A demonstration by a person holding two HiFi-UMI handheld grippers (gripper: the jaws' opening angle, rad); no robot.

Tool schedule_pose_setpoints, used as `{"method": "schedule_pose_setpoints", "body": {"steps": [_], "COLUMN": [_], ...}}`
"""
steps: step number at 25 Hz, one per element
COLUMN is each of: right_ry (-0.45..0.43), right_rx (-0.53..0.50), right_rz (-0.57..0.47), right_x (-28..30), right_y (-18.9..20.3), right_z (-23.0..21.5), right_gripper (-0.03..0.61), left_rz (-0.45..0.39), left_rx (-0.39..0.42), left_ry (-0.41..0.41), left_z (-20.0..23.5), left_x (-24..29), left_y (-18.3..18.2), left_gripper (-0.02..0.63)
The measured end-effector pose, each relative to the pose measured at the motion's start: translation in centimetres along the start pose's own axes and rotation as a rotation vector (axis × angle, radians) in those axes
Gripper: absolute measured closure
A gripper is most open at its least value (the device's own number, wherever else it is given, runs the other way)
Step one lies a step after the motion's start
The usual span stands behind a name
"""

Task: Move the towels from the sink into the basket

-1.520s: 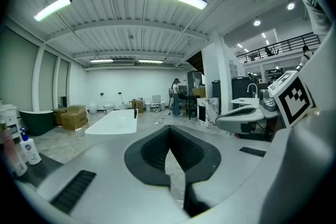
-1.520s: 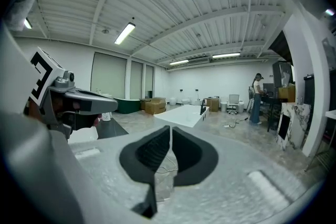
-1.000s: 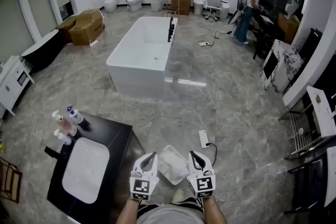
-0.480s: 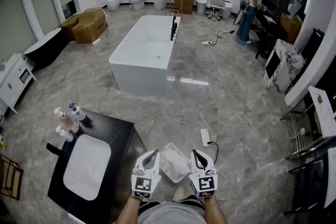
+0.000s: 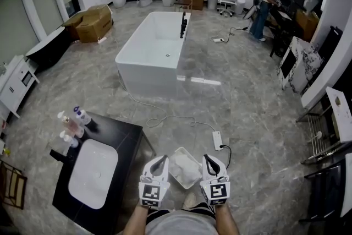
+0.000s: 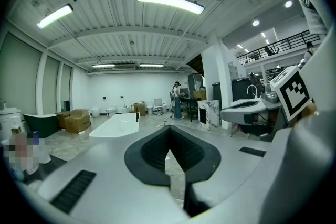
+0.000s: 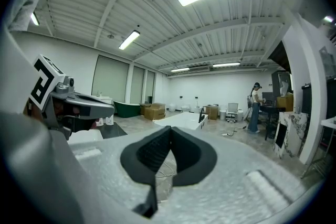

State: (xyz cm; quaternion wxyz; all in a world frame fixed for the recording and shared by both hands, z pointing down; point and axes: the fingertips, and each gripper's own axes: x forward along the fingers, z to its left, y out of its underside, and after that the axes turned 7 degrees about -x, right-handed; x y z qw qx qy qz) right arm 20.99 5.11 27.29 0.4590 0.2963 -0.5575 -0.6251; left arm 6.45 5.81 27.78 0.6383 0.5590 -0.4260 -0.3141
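The white towels (image 5: 186, 168) lie bunched in the basket (image 5: 174, 156), which sits on the grey marbled floor (image 5: 242, 118) straight in front of you. Your two hand-held grippers flank the basket without touching it. The left hand-held gripper (image 5: 158, 164) is at its 9 o'clock and the right hand-held gripper (image 5: 209, 163) at its 3 o'clock.

In the left gripper view, your left hand-held gripper (image 6: 169, 149) has its black pads pressed together with nothing between them. The right gripper view shows the same for your right hand-held gripper (image 7: 169, 152), pinched tight on nothing.

The white sink (image 5: 93, 173) is set into the black table (image 5: 129, 140), off at 9 o'clock from the basket. A cluster of bottles (image 5: 74, 123) stands on the table's far corner, at 11 o'clock of the sink.

A white power strip (image 5: 218, 140) with its cable lies on the floor at 1 o'clock of the basket. Well beyond it at 12 o'clock stands a white bathtub (image 5: 157, 47). There are cardboard boxes (image 5: 91, 22) toward 10 o'clock and a person (image 5: 266, 5) toward 1 o'clock.
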Motion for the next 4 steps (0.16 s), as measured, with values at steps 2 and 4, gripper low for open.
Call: {"method": "schedule_pose_setpoints", "body": {"steps": [2, 4], "right_ry": [0.002, 0.002], "right_rx": [-0.002, -0.003], "right_rz": [-0.002, -0.004], "right_x": [0.11, 0.18], "right_y": [-0.11, -0.24], "right_z": [0.05, 0.15], "right_gripper": [0.578, 0.578], "left_rz": [0.001, 0.002], "left_rx": [0.000, -0.001], "left_ry": [-0.001, -0.004], "left_z": [0.16, 0.30], "left_x": [0.02, -0.02], "left_y": [0.02, 0.06], "left_gripper": [0.604, 0.604]}}
